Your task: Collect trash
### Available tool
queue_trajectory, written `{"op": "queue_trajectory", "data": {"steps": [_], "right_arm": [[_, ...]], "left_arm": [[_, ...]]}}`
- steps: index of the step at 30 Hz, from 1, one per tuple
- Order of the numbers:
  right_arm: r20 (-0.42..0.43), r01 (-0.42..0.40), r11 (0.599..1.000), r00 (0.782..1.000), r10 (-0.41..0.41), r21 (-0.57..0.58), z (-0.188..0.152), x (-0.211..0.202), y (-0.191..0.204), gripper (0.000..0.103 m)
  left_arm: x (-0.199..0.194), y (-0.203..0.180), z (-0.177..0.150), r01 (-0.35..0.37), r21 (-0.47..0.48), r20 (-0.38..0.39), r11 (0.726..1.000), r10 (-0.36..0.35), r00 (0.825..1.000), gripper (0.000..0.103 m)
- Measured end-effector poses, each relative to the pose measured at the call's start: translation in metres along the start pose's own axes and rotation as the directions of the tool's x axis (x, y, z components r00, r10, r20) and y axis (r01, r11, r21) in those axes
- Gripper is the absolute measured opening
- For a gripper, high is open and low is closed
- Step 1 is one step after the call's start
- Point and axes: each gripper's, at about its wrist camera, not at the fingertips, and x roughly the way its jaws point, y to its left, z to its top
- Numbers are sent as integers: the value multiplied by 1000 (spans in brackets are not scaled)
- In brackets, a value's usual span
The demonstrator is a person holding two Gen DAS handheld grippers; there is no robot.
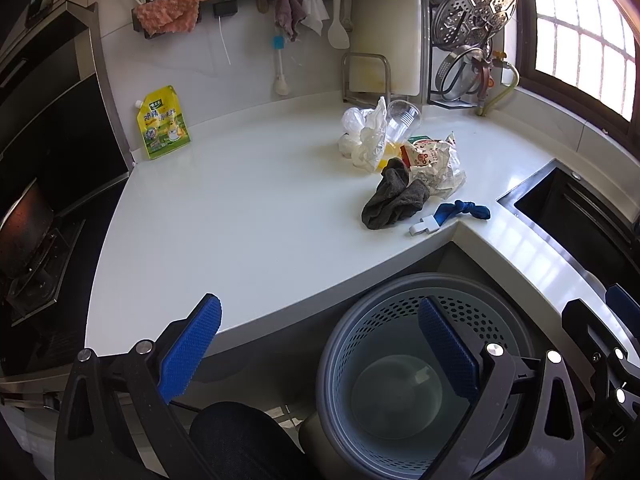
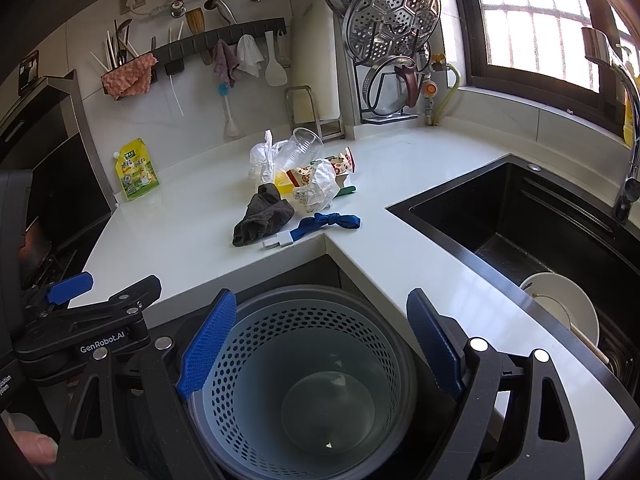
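Observation:
A pile of trash lies on the white counter [image 1: 240,200]: a clear plastic cup [image 1: 404,118], white crumpled plastic [image 1: 366,140], a printed wrapper [image 1: 434,160], a dark grey cloth [image 1: 394,200] and a blue knotted strip [image 1: 466,210]. The same pile shows in the right wrist view, with the cup [image 2: 306,140], cloth [image 2: 262,216] and strip [image 2: 328,224]. A grey perforated bin [image 1: 400,380] [image 2: 312,380] stands on the floor below the counter corner. My left gripper [image 1: 320,344] and right gripper [image 2: 316,336] are both open and empty, above the bin, short of the pile.
A yellow refill pouch [image 1: 164,124] leans on the back wall. A black sink [image 2: 540,240] with a white plate [image 2: 560,308] lies to the right. A stove and pan [image 1: 24,232] sit at the left. A dish rack [image 1: 468,40] stands behind the pile.

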Motion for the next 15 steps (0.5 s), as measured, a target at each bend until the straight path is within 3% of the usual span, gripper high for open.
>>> {"op": "queue_trajectory", "data": {"steps": [15], "right_arm": [[1,0,1000,1000,0,2,-1,0,1,83]], "left_arm": [[-1,-1,0,0,4,-3,1000,0,1000,97]]}}
